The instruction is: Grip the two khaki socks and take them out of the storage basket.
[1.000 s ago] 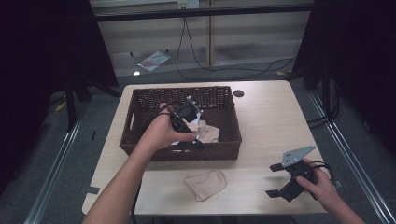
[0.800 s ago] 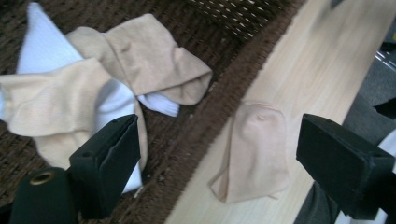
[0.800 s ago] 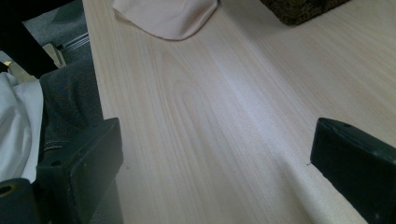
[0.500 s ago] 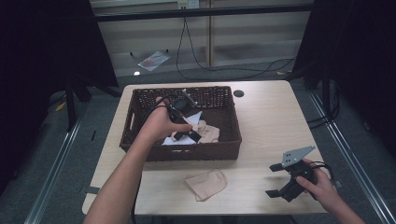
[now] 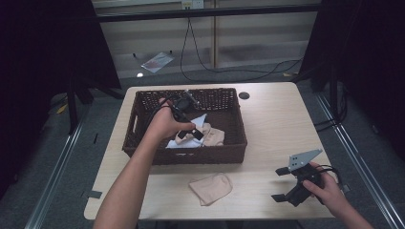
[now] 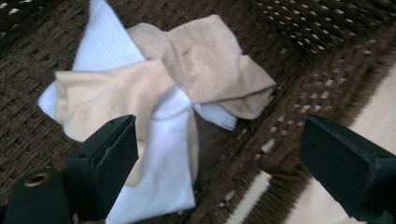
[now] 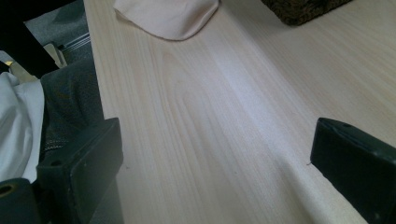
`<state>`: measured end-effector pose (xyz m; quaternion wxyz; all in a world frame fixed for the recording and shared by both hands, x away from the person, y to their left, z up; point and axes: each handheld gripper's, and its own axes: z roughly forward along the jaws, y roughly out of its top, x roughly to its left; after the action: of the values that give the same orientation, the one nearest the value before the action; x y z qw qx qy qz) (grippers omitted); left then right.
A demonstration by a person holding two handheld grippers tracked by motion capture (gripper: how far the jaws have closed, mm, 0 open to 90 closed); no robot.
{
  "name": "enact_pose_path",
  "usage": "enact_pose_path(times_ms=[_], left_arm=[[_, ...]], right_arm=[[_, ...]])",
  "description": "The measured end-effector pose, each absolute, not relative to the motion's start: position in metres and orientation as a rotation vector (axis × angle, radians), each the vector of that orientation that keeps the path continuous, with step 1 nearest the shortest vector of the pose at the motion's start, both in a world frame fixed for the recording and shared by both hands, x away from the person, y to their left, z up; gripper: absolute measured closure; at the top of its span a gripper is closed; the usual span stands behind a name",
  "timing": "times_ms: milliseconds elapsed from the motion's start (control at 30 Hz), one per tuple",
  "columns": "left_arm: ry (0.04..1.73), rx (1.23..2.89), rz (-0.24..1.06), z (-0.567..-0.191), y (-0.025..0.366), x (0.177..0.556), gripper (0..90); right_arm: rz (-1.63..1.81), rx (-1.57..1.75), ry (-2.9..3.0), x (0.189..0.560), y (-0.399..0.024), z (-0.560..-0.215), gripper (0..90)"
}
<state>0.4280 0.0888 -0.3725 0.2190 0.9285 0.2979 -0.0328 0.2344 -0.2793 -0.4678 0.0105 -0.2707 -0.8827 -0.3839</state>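
A dark wicker basket holds a heap of socks: two beige socks and white socks. My left gripper points down into the basket just above the heap. Its jaws have just been opening and stand wide, the heap under the left jaw and basket floor below the gap, with nothing gripped. Another beige sock lies flat on the table in front of the basket. My right gripper rests open near the table's front right, pointing left, with bare wood between its jaws.
The light wooden table has bare room to the right of the basket. A small dark round hole sits behind the basket. In the right gripper view, the beige sock and a basket corner lie ahead.
My left hand has shifted inside the basket and sunk toward the socks, uncovering the white sock. The right gripper has kept still.
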Motion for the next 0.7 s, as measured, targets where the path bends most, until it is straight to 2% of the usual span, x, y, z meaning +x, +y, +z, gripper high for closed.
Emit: enact_pose_path(times_ms=[700], left_arm=[[0.919, 2.541, -0.028, -0.402, 0.096, 0.455, 15.2]], right_arm=[[-1.202, -0.836, -2.753, 0.235, -0.279, -0.468, 2.4]])
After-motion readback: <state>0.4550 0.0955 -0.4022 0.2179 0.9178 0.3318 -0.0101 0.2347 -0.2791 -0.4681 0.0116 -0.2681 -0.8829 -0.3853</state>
